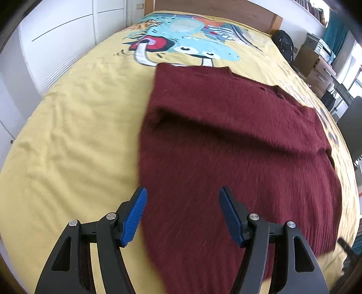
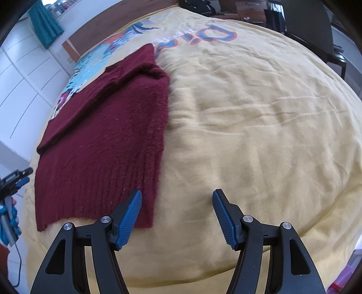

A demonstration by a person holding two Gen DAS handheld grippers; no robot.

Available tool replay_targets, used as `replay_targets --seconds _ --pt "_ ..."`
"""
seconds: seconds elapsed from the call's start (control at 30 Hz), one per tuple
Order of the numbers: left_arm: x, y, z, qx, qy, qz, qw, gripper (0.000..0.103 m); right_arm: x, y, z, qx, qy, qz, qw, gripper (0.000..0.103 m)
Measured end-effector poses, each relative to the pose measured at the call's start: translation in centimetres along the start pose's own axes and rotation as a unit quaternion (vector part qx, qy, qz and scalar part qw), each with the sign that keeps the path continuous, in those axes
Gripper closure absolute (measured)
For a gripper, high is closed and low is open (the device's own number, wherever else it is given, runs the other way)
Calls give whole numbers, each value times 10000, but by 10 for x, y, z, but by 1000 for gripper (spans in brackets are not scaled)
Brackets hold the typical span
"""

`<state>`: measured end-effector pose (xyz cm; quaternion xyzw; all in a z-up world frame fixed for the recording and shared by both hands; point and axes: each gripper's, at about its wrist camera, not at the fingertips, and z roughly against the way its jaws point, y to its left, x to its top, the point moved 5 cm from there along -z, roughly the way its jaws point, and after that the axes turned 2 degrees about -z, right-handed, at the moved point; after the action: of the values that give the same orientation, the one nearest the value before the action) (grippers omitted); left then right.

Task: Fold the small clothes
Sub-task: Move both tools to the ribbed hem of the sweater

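Note:
A dark red knitted sweater (image 1: 226, 140) lies flat on the yellow bedspread (image 1: 67, 135), with one sleeve folded across its body. My left gripper (image 1: 182, 199) is open and empty, hovering over the sweater's near left edge. In the right wrist view the sweater (image 2: 104, 140) lies to the left, its ribbed hem nearest me. My right gripper (image 2: 177, 201) is open and empty, above bare bedspread (image 2: 260, 135) just right of the sweater's near hem corner. The left gripper (image 2: 20, 178) shows at the far left edge of the right wrist view.
The bedspread has a cartoon print (image 1: 181, 43) at the far end by a wooden headboard (image 1: 215, 11). White wardrobe doors (image 1: 56, 34) stand to the left. A black bag (image 1: 285, 44), boxes and a desk (image 1: 316, 65) stand to the right, with a dark chair (image 2: 316, 29).

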<state>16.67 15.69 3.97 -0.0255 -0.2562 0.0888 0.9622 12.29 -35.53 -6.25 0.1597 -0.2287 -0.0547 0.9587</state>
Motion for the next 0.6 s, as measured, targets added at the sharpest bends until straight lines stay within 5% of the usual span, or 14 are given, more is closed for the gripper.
replay_targets --seconds 0.33,0.6 --pt "-68 38 62 46 48 442 9990 42 -11 17 12 252 -18 381 9990 36" --pt "-101 37 67 -272 335 798 9959 42 -13 21 17 431 73 342 9985 36"
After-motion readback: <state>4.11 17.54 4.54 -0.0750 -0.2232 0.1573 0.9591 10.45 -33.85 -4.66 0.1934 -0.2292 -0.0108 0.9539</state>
